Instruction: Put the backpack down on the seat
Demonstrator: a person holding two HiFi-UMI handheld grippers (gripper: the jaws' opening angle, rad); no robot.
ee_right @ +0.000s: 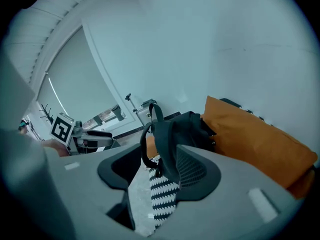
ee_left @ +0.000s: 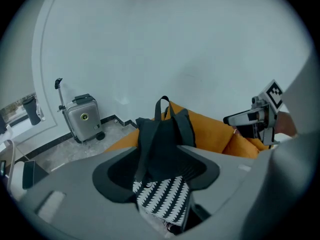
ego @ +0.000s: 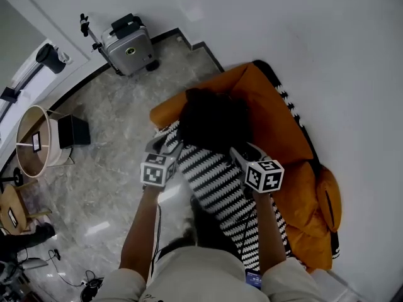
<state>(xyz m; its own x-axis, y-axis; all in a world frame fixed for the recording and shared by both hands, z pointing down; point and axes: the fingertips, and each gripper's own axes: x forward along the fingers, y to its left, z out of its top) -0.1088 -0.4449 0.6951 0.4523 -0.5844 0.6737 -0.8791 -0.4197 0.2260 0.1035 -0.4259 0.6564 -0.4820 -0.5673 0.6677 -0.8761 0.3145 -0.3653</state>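
A black backpack (ego: 214,121) stands on the orange seat (ego: 280,128), leaning against its backrest, with its straps (ee_left: 150,134) facing me. A black-and-white patterned throw (ego: 220,187) lies on the seat in front of it. My left gripper (ego: 165,145) is at the backpack's left side and my right gripper (ego: 242,153) at its right side. In the left gripper view the jaws (ee_left: 157,171) stand wide, with the backpack (ee_left: 162,144) just beyond them. In the right gripper view the jaws (ee_right: 160,174) also stand wide, with the backpack (ee_right: 182,131) and a strap loop ahead. Neither pair presses on it.
A silver suitcase (ego: 129,46) stands by the wall at the far left. A round wooden table (ego: 34,140) and a black box (ego: 72,131) sit on the marble floor to the left. An orange cushion (ego: 327,197) lies at the seat's right end. The white wall runs behind the seat.
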